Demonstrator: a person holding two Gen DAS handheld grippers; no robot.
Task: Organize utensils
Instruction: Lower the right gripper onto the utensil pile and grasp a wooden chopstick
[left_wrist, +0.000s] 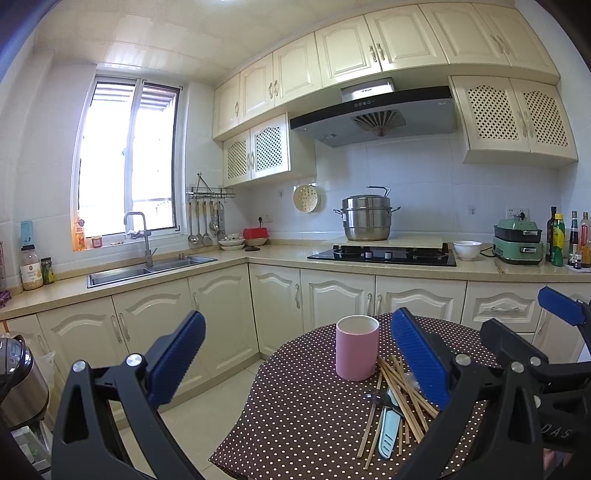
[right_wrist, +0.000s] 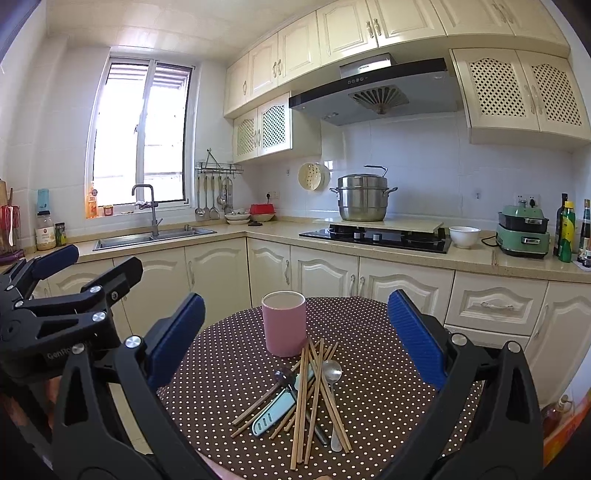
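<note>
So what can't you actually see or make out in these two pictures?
- Inside of the pink cup: both views, hidden by its wall.
- Chopsticks count: overlapping pile.
- Dark utensil under the pile: kind unclear.
- Spoon in left view: behind the gripper finger.
- Table near edge: cut off by the frame.

A: How do the left black-framed tongs with blue ribbed pads stand?

B: Wide apart, nothing between the pads. In the left wrist view one blue pad sits at about 8 o'clock and the other at about 4 o'clock, both tilted outward.

A: And the right black-framed tongs with blue ribbed pads?

B: Spread just as wide and empty, pads leaning outward at 8 and 4 o'clock in their own view.

A: Do the two see each other?

B: Yes. The right tongs show at 3 o'clock in the left view; the left tongs show at 9 o'clock in the right view, side by side and apart.
</note>
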